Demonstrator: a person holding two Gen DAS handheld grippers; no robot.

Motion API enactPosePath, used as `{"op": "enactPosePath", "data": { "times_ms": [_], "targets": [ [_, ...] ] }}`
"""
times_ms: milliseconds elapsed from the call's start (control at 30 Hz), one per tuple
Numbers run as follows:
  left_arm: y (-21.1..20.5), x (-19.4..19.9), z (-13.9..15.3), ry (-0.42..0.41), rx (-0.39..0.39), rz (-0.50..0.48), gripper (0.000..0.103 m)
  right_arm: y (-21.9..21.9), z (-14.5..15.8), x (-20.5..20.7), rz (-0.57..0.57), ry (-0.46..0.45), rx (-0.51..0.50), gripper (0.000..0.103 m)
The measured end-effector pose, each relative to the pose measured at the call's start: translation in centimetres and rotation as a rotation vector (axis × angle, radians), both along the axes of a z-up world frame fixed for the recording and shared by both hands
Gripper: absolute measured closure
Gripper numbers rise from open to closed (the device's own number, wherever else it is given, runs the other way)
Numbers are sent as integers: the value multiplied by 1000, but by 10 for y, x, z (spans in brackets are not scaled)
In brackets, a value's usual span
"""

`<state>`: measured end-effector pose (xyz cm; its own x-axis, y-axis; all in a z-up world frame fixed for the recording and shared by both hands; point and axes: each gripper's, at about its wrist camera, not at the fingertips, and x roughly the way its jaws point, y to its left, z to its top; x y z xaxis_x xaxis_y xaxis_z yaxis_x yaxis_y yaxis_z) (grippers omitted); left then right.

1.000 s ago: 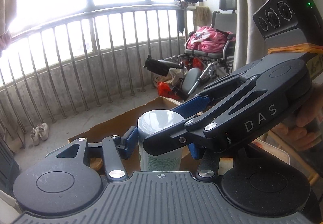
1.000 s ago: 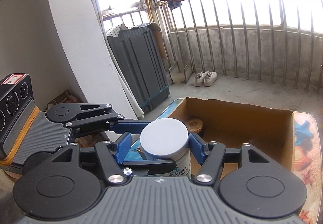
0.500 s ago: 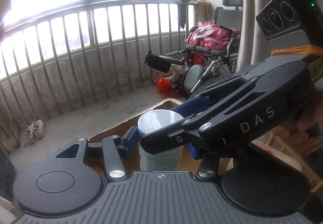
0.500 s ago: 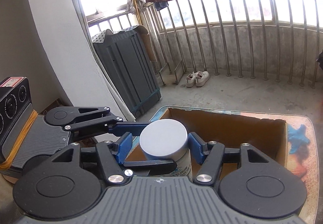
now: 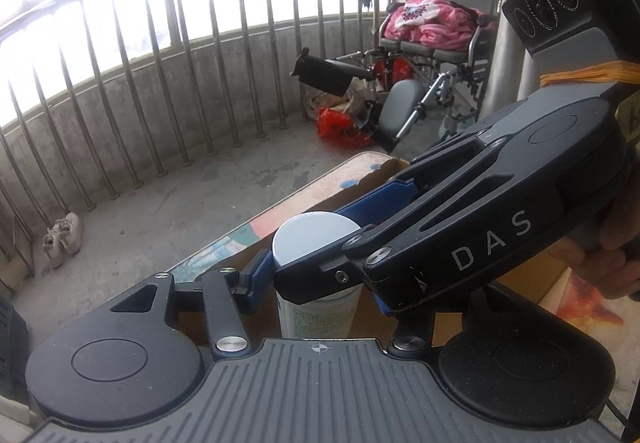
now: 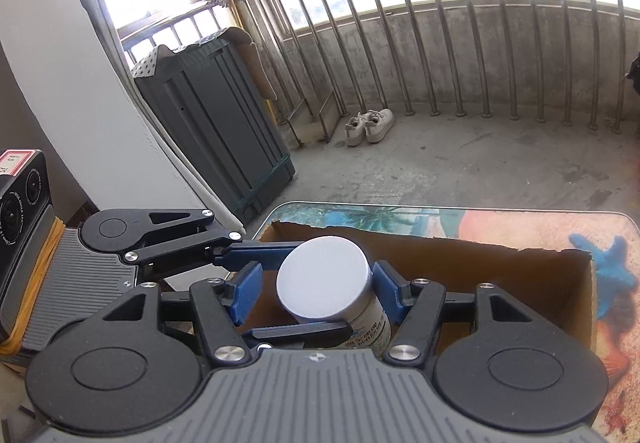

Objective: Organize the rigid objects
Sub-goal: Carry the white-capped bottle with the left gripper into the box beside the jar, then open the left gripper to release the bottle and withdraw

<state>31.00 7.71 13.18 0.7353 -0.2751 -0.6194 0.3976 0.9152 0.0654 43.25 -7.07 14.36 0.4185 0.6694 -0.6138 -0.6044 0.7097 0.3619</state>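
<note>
White-capped bottle, clamped in both grippers' jaws, hangs tilted over the open cardboard box.

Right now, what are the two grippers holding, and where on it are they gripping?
Both hold one white-capped bottle above the cardboard box. The left gripper and the right gripper each clamp its upper body, just under the cap.

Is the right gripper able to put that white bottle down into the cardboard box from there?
Probably yes. Both the right gripper and left gripper clamp the bottle, which hangs above the open cardboard box. Nothing visible blocks the way down.
</note>
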Motion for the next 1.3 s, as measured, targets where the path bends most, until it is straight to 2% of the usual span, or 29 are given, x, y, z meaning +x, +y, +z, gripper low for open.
{"op": "enactPosePath", "data": {
  "times_ms": [267, 367, 633, 967, 1133, 1200, 1300],
  "targets": [
    [7, 20, -17, 33, 63, 10, 52, 25, -18, 21, -8, 26, -57, 39],
    [13, 26, -23, 66, 61, 29, 52, 33, -28, 28, -7, 58, -65, 39],
    [26, 33, -35, 86, 77, 48, 52, 52, -45, 39, 1, 80, -87, 39],
    [32, 33, -38, 111, 94, 72, 50, 61, -47, 35, 36, 58, -73, 39],
    [33, 28, -36, 111, 101, 87, 41, 64, -49, 34, 30, 74, -88, 29],
    [33, 25, -34, 91, 101, 100, 38, 63, -50, 32, 9, 68, -87, 20],
    [33, 18, -30, 88, 95, 106, 37, 60, -51, 29, 6, 58, -91, 20]
  ]
}}
